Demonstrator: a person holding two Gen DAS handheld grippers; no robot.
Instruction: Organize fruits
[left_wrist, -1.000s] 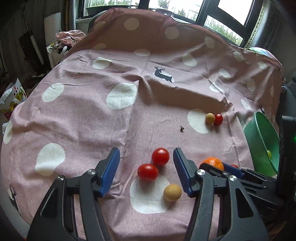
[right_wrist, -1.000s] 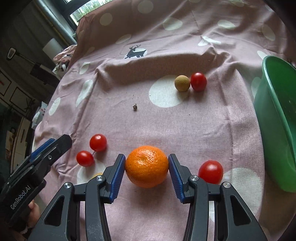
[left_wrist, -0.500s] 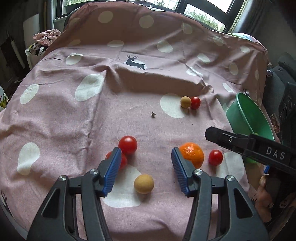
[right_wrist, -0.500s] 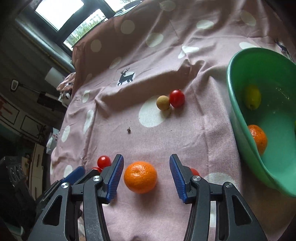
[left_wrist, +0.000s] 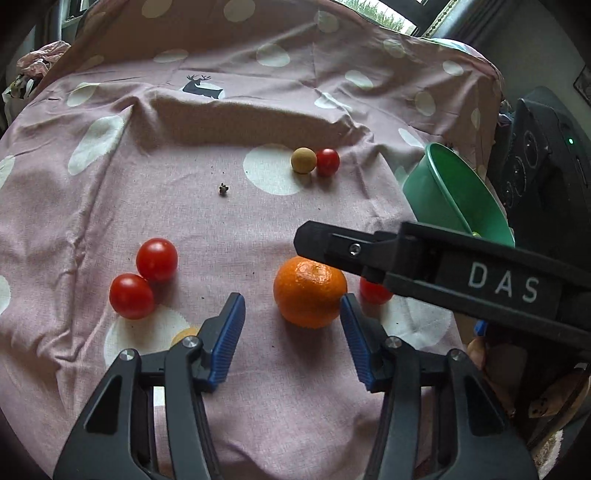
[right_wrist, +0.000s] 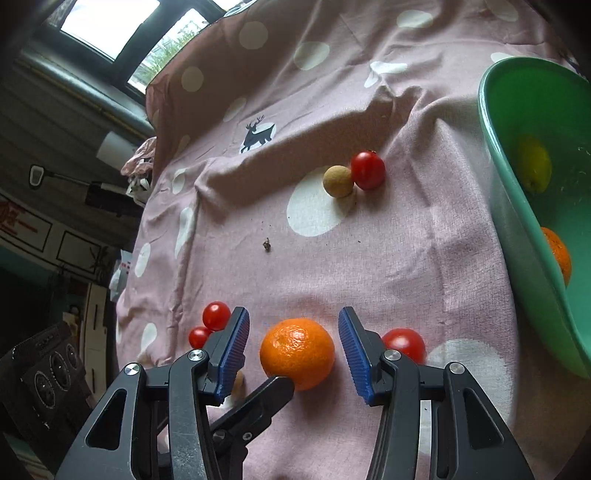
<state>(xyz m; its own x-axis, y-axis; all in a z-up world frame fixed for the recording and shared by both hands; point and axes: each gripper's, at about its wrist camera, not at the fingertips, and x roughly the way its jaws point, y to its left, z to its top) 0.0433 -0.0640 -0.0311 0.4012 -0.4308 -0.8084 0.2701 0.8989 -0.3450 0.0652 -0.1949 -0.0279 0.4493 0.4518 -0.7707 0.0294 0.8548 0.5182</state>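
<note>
The left claw stands wide over the pink spotted cloth that covers the desk, its blue pads apart and gripping nothing. The tangerine lies on the cloth near the desk's near edge, just ahead of the gap and close beside the right-hand pad; whether it touches the pad cannot be told. A small tan fruit peeks out from behind the left-hand pad, on a white spot.

The right claw is also wide, empty — the same tangerine sits between its pads, clear of both. In the left wrist view this claw's black body, lettered DAS, crosses above the tangerine from the right.

Left of the tangerine two cherry tomatoes lie touching each other; to its right a third tomato lies just beside it, partly hidden by the claws.

Toward the middle of the desk lies a small dark speck of debris. Farther back, a tan round fruit and a red cherry tomato lie touching, at the edge of a white spot.

At the desk's right edge the green bowl is tilted, holding a lemon and another tangerine.
</note>
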